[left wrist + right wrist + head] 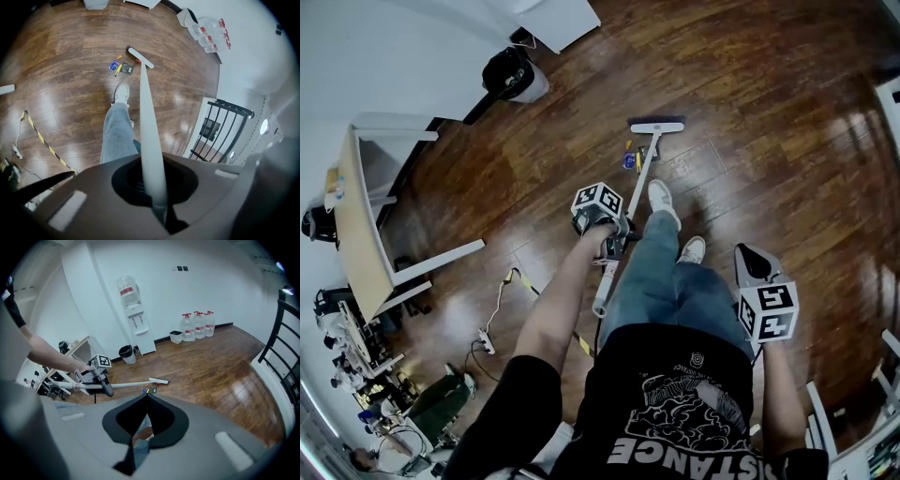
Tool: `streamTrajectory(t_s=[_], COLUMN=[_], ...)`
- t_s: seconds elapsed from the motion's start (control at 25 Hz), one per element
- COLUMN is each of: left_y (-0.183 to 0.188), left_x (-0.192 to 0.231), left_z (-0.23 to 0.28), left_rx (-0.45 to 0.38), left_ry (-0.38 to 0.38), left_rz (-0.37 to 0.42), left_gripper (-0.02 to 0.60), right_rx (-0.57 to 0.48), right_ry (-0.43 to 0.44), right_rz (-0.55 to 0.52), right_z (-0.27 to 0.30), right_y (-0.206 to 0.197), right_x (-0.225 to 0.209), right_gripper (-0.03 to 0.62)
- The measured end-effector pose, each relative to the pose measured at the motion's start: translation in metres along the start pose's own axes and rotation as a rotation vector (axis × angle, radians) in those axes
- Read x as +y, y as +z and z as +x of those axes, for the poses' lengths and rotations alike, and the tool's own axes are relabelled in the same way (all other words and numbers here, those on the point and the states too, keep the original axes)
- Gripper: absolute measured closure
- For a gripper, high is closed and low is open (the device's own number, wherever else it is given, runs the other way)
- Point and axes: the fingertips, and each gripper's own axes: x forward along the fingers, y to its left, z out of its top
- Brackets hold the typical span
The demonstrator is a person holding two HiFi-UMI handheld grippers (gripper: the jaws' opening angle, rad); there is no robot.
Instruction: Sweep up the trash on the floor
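Note:
A long white broom, its handle [630,214] slanting toward me, rests its flat head [656,126] on the brown wooden floor. Small trash pieces [629,159], blue, yellow and dark, lie just beside the head, on its near left. My left gripper [614,240] is shut on the handle at mid-length; in the left gripper view the handle [150,136] runs out between the jaws to the broom head [140,57], with the trash [121,67] next to it. My right gripper [757,274] hangs by my right hip, away from the broom. Its jaws [147,397] are shut with nothing in them.
My shoes [662,199] stand just behind the trash. A black bin [512,75] sits by the far wall and a pale table [358,225] at the left. A power strip with cable [488,343] and yellow-black tape [528,284] lie on the floor. Black railing [226,127] borders the right.

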Motion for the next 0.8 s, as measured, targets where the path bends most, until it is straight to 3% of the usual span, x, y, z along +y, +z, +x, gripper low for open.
streamTrajectory(t_s=[0.32, 0.52, 0.8], left_y=[-0.039, -0.082, -0.08], left_x=[0.032, 0.053, 0.092], left_z=[-0.005, -0.027, -0.012], left_rx=[0.016, 0.044, 0.047], left_ry=[0.001, -0.023, 0.007], left_rz=[-0.014, -0.013, 0.018], left_gripper=[0.575, 0.575, 0.574], right_rx=[-0.005, -0.024, -0.038], right_ry=[-0.011, -0.029, -0.038], right_rz=[0.018, 0.014, 0.046], right_z=[-0.004, -0.02, -0.007], right_y=[-0.018, -0.007, -0.047], right_x=[0.015, 0.064, 0.091], right_gripper=[0.597, 0.597, 0.597])
